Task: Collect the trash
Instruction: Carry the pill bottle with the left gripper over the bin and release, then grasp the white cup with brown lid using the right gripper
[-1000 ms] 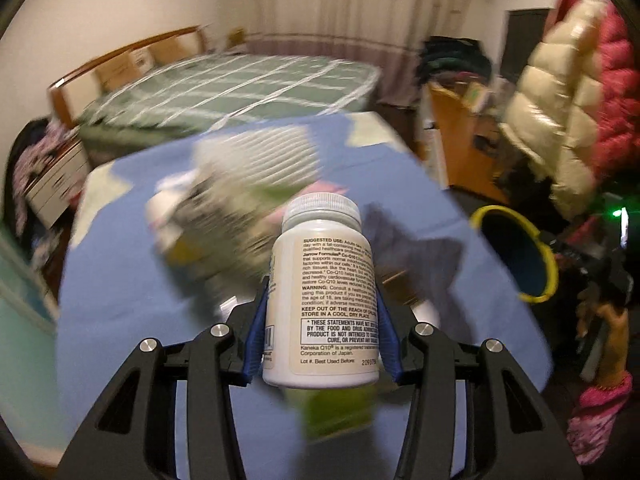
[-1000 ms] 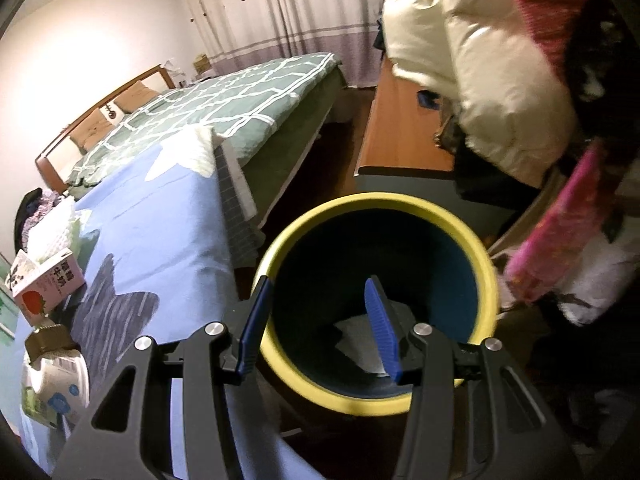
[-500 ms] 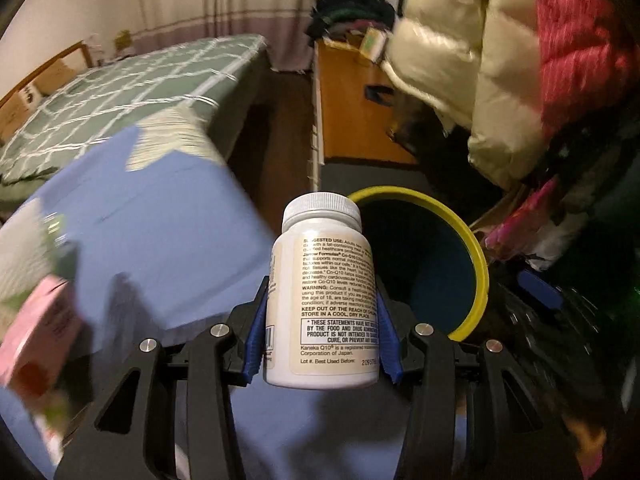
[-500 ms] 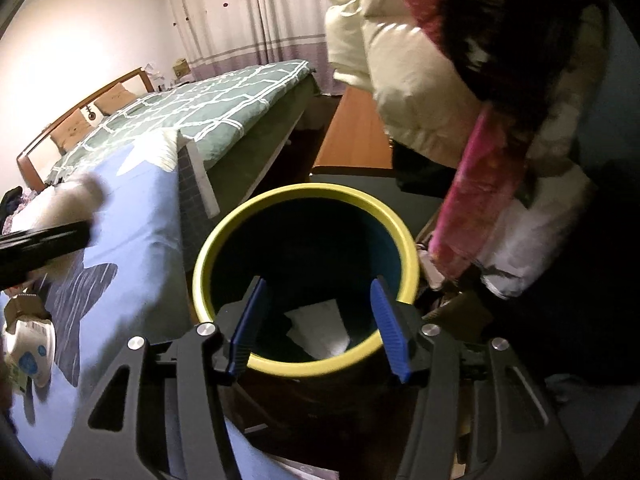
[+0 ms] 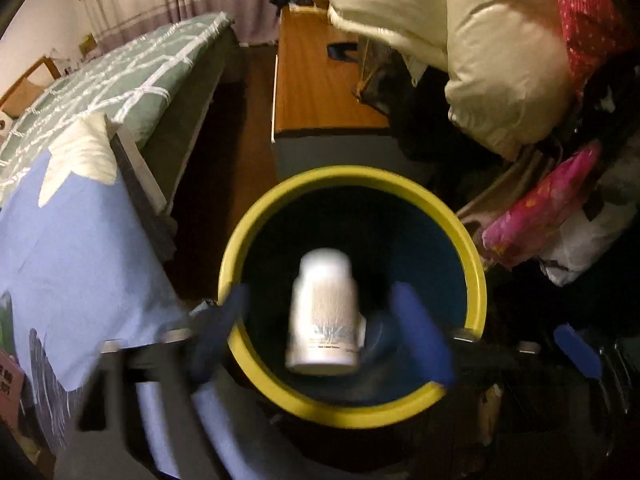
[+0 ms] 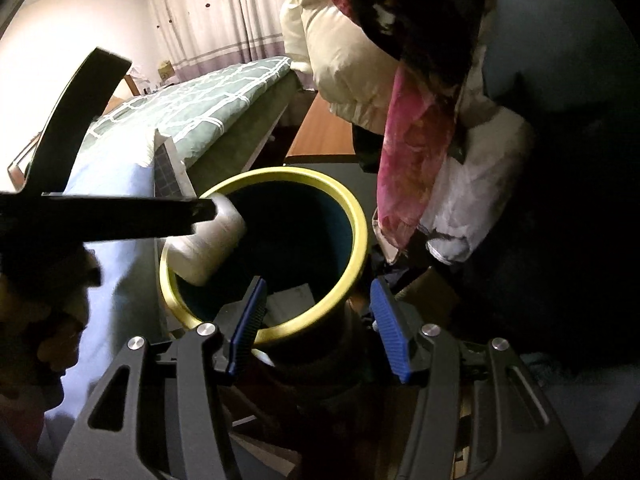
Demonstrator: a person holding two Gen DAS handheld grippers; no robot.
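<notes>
**White pill bottle released over the yellow-rimmed bin**

The left gripper [image 5: 322,332] is seen above the mouth of the round, dark blue waste bin with a thick yellow rim [image 5: 476,256]. Its jaws are opening: the blue pads [image 5: 420,336] are blurred and stand clear of the bottle on either side, so nothing is pressed between them. The white plastic pill bottle with a ribbed white cap [image 5: 324,312] is caught in blur between the spread pads, cap uppermost in the left wrist view, framed by the bin's dark interior. In the right wrist view the same bottle [image 6: 208,244] is shown tilted at the near-left part of the rim, just under the black finger of the left gripper; whether it touches the rim cannot be told.

The right gripper [image 6: 316,328] is held at a middling width with one blue pad inside the rim and the other outside. Whether the wall is pinched cannot be told. A pale sheet of paper [image 6: 290,304] is seen lying inside the bin.

The light blue cloth-covered surface [image 5: 72,248] lies just beside the bin on its left.
</notes>
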